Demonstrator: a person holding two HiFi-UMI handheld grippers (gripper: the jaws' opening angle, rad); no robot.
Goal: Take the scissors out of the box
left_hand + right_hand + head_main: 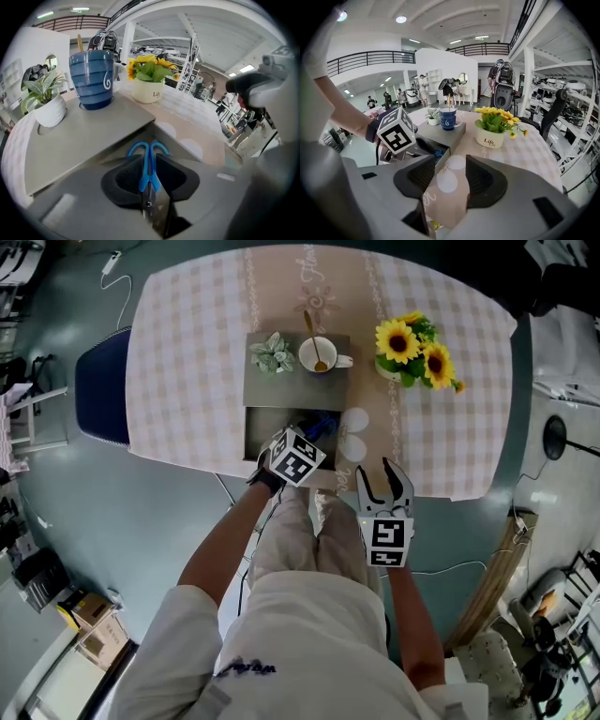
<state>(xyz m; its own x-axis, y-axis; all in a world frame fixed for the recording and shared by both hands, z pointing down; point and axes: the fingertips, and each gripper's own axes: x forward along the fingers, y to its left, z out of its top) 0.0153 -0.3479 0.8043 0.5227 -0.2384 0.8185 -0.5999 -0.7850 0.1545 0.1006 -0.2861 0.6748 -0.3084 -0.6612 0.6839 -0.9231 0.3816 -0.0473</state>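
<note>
Scissors [146, 179] gripped, not yet out of the box [255, 433]
My left gripper [149, 165] clamps them mid-frame; right gripper [445, 174] waits, jaws apart and empty. Lifting remains.

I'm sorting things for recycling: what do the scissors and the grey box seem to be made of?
The scissors: the handles look like glossy blue plastic, going by the saturated colour and smooth moulded loops. The blades look like bare steel, grey with a round pivot. The box: matte grey, with flat panels and crisp edges. It may be painted board or plastic; the look leaves that open.
</note>
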